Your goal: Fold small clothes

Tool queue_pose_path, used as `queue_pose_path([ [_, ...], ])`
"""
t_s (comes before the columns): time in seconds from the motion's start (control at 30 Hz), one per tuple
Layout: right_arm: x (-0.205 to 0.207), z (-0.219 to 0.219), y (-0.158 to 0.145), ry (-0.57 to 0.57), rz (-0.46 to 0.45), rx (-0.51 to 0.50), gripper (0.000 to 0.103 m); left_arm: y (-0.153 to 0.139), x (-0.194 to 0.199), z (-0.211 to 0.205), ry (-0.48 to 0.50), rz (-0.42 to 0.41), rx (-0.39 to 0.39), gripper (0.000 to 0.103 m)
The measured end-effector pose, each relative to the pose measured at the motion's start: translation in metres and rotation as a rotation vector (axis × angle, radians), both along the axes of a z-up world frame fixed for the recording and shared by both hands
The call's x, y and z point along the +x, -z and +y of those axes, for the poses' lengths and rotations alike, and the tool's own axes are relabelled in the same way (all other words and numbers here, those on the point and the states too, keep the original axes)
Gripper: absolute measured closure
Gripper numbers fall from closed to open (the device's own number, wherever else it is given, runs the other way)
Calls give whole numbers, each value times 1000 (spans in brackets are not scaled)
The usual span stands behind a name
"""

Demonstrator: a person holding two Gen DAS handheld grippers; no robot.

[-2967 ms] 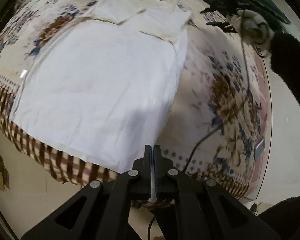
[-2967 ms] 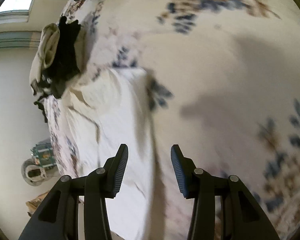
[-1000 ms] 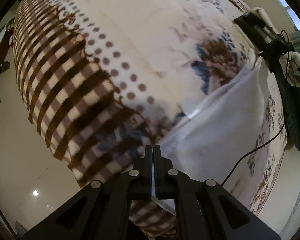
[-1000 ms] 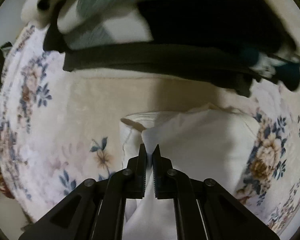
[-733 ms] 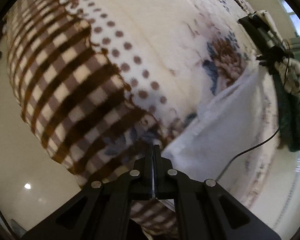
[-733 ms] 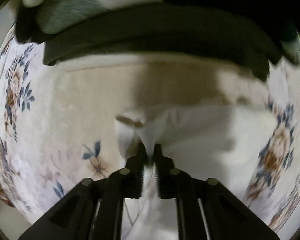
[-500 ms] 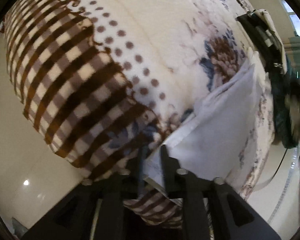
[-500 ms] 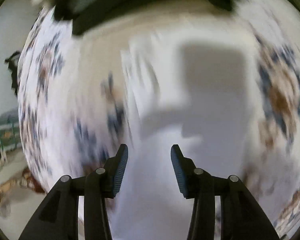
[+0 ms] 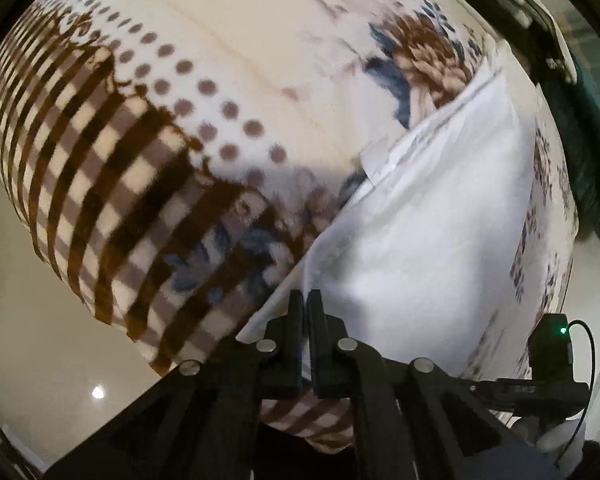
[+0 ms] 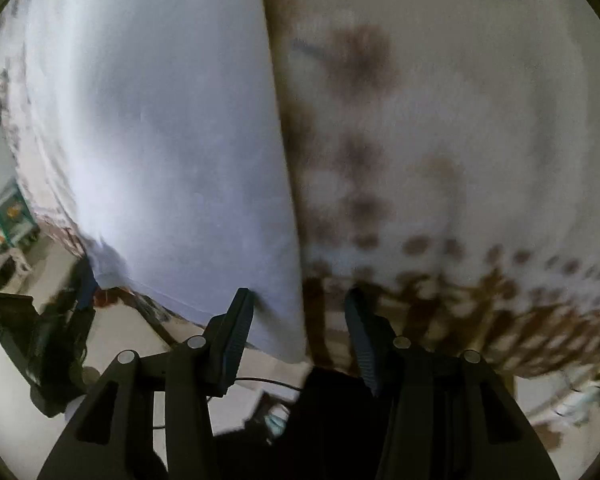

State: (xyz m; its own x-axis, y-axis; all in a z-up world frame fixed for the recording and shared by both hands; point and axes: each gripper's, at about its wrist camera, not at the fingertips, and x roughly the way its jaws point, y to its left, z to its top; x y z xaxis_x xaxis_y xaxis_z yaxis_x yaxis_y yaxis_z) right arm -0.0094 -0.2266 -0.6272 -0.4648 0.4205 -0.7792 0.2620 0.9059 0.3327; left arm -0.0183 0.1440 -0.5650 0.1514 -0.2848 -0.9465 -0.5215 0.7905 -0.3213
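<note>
A white garment (image 9: pixel 432 216) lies folded lengthwise on the floral blanket (image 9: pixel 228 60). My left gripper (image 9: pixel 305 300) is shut on the garment's bottom corner at the bed's near edge. In the right wrist view the garment (image 10: pixel 160 120) fills the left half, its straight folded edge running down the middle. My right gripper (image 10: pixel 298 312) is open, its jaws either side of the garment's lower corner, not touching it as far as I can tell. The view is blurred.
The blanket's brown checked border (image 9: pixel 112 184) hangs over the bed edge above a pale floor (image 9: pixel 40 340). Dark and green clothes (image 9: pixel 592 160) are piled at the far right. The other gripper's body with a green light (image 9: pixel 552 352) shows at the lower right.
My right gripper let go of the garment's top end, opened and swung down to the bottom edge. My left gripper briefly opened a little and is shut on the corner again.
</note>
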Motion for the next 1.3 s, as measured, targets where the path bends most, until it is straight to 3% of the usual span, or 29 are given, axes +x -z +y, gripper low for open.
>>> queue_pose_path([
  [0.03, -2, -1, -2, 0, -16, -10, 99, -1, -1, -1, 12, 2, 21, 102],
  [0.2, -21, -2, -13, -62, -90, -29, 101, 2, -7, 5, -2, 30, 50, 102],
  [0.3, -17, 2, -20, -111, -130, -43, 101, -22, -4, 6, -5, 30, 49, 99],
  [0.4, -9, -1, -30, -96, -123, -19, 90, -61, 7, 1, 17, -18, 66, 97],
  [0.43, -4, -9, -37, -72, -127, 4, 75, -76, 12, -1, 27, -46, 74, 87],
  [0.47, 2, -17, -46, -36, -137, 44, 63, -88, 22, -3, 36, -74, 71, 66],
  [0.5, 10, -20, -54, -8, -149, 66, 46, -100, 34, -5, 45, -111, 62, 54],
  [0.53, 21, -29, -61, 16, -166, 79, 43, -112, 51, -7, 51, -154, 58, 37],
  [0.57, 34, -38, -68, 36, -186, 89, 43, -119, 66, -9, 54, -192, 51, 35],
  [0.7, 91, -76, -99, 134, -279, 84, 43, -120, 150, -22, 106, -270, 12, 35],
  [0.87, 167, -117, -114, 249, -382, 18, 43, -102, 283, -48, 228, -355, 6, 35],
  [0.97, 241, -148, -118, 314, -463, -19, 43, -85, 365, -62, 317, -390, -6, 35],
  [1.1, 334, -170, -105, 376, -525, -31, 43, -54, 440, -83, 420, -404, -30, 36],
  [1.2, 386, -172, -91, 418, -553, -23, 43, -29, 471, -97, 490, -394, -53, 39],
  [1.23, 399, -175, -87, 425, -556, -18, 43, -22, 479, -101, 514, -400, -58, 62],
  [1.27, 411, -174, -83, 428, -558, -14, 43, -17, 485, -104, 533, -396, -65, 97],
  [1.3, 425, -173, -78, 432, -562, -14, 43, -12, 491, -108, 552, -384, -63, 103],
])
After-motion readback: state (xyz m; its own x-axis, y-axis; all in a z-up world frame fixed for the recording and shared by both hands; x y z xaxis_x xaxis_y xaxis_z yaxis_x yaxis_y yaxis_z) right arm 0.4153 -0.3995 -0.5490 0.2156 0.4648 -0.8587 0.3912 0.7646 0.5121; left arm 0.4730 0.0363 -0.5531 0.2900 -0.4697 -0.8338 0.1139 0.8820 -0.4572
